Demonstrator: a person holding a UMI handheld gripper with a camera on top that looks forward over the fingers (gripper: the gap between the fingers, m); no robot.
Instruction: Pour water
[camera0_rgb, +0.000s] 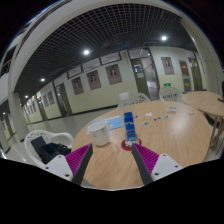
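- A pale, squat translucent plastic container (99, 131) stands on the round light-wood table (170, 135), ahead of the fingers and slightly left, untouched.
- A blue upright bottle-like item (129, 122) stands just beside it.
- The gripper (113, 158) hangs open, holding nothing, well short of both.
- Judged step: approach; next calls for advancing and centring on the vessel.

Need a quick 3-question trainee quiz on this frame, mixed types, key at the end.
1. True or false: the gripper is closed on the white cup.
2. Which lies nearest the cup? A) blue carton B) white chair C) doors
3. Fill in: the cup stands on a ____ table.

Key: 1 false, the jaws are open and empty, with the cup ahead of them; 2 A; 3 wooden.
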